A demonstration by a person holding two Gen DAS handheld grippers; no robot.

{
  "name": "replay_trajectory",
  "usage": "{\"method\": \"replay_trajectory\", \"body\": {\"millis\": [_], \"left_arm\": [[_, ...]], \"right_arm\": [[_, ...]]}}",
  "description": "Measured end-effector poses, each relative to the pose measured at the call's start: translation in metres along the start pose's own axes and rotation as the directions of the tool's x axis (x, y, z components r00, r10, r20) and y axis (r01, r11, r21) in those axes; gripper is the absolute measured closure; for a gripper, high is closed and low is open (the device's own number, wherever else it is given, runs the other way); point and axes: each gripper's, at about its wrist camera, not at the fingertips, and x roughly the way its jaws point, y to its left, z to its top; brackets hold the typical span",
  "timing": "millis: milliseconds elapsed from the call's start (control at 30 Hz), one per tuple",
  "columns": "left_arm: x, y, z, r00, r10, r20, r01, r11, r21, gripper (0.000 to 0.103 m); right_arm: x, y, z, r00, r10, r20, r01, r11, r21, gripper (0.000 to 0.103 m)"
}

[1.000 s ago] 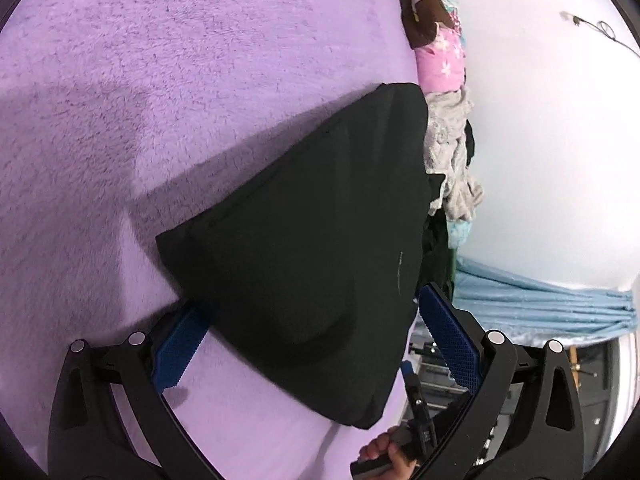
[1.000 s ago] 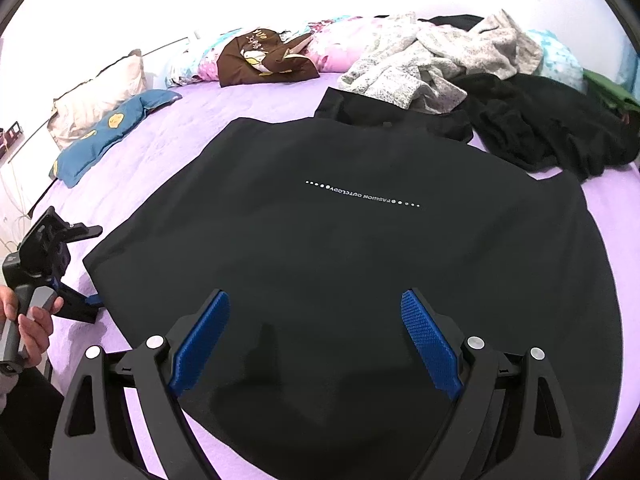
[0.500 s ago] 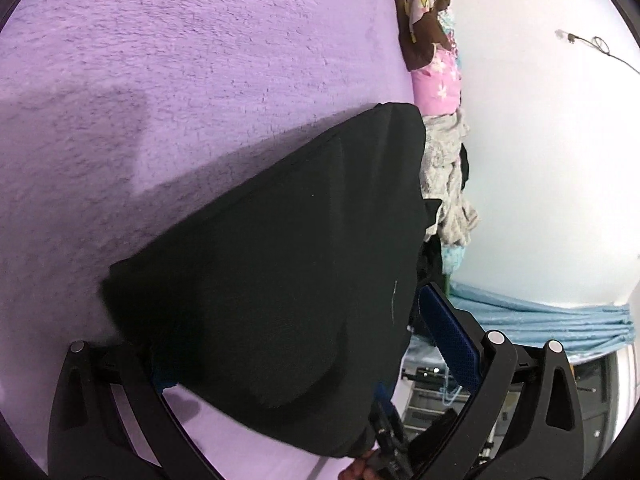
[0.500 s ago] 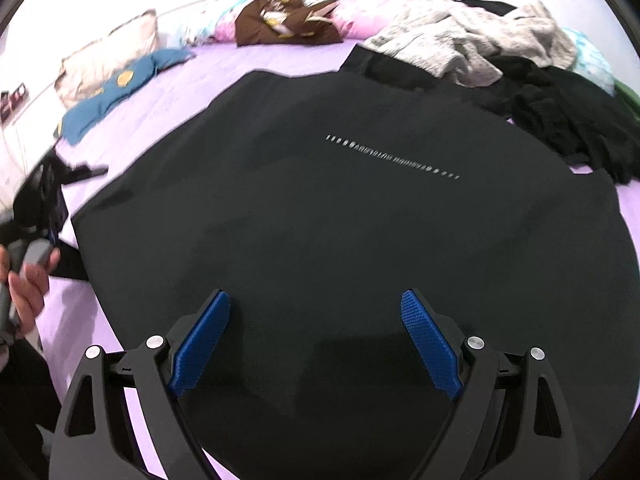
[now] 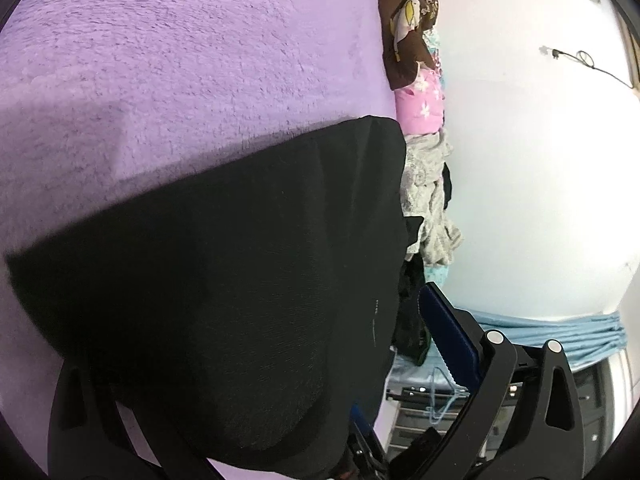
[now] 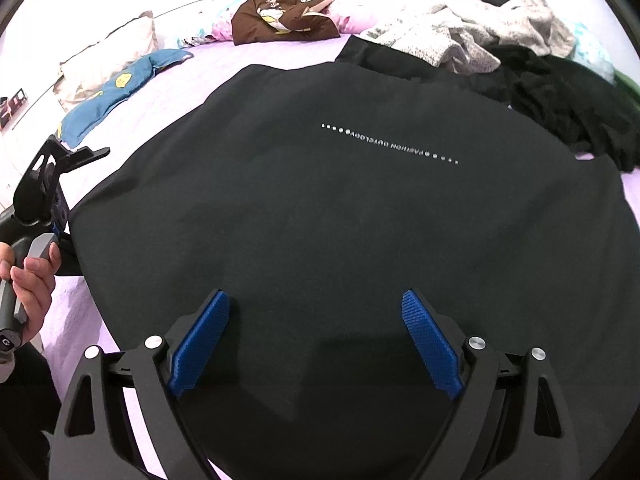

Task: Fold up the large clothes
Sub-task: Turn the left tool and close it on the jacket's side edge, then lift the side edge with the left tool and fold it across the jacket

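Note:
A large black garment with a line of small white lettering lies spread flat on the purple bed cover. My right gripper hovers open over its near part, both blue fingers wide apart above the cloth. In the right wrist view my left gripper sits at the garment's left edge, held by a hand. In the left wrist view the black garment fills the space between the fingers of my left gripper. That gripper is open, and the cloth hides its left finger.
Loose clothes are heaped along the far side of the bed: a grey knit, black items and a brown garment. A blue pillow and a beige pillow lie at the far left. White wall stands behind.
My left gripper has pushed in at the garment's edge, so the black cloth now covers its left finger and fills more of its view. My right gripper stays open over the garment.

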Motion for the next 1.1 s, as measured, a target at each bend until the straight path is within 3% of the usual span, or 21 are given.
{"method": "replay_trajectory", "body": {"millis": [133,200,267,333,400,600,867,1000,1100], "left_arm": [[0.002,-0.005,-0.004,1.000,0.008,0.010,-0.008,1.000,0.015,0.013],[0.004,-0.005,-0.008,0.999,0.031,0.021,-0.032,0.999,0.042,0.027],[0.005,-0.006,-0.012,0.998,0.051,0.033,-0.053,0.997,0.063,0.034],[0.005,-0.004,-0.012,0.998,0.050,0.039,-0.052,0.997,0.049,0.047],[0.005,0.000,-0.014,0.997,0.060,0.046,-0.061,0.998,0.022,0.072],[0.002,-0.006,-0.018,0.997,0.035,0.065,-0.037,0.999,0.026,0.082],[-0.009,-0.044,-0.031,0.993,0.018,0.118,-0.039,0.984,0.175,0.087],[-0.013,-0.060,-0.040,0.989,0.018,0.144,-0.053,0.968,0.245,0.087],[-0.013,-0.068,-0.044,0.989,0.025,0.147,-0.065,0.960,0.273,0.087]], "right_arm": [[0.007,-0.001,-0.003,1.000,-0.001,-0.008,0.002,1.000,0.007,0.012],[0.006,-0.001,-0.004,1.000,0.000,-0.004,0.000,1.000,0.014,0.011],[0.006,-0.001,-0.004,1.000,0.004,-0.002,-0.004,1.000,0.023,0.011],[0.006,-0.002,-0.004,1.000,0.005,0.001,-0.005,1.000,0.023,0.011],[0.007,-0.003,-0.004,1.000,0.011,0.000,-0.011,1.000,0.025,0.011],[0.006,-0.007,-0.004,1.000,0.028,0.008,-0.029,0.999,0.032,0.011],[-0.007,-0.008,0.001,0.998,0.059,-0.004,-0.059,0.996,0.061,0.011],[-0.024,0.003,0.005,0.989,0.151,-0.001,-0.151,0.988,-0.043,0.011],[-0.011,0.002,-0.003,0.972,0.217,-0.089,-0.225,0.969,-0.102,0.011]]}}
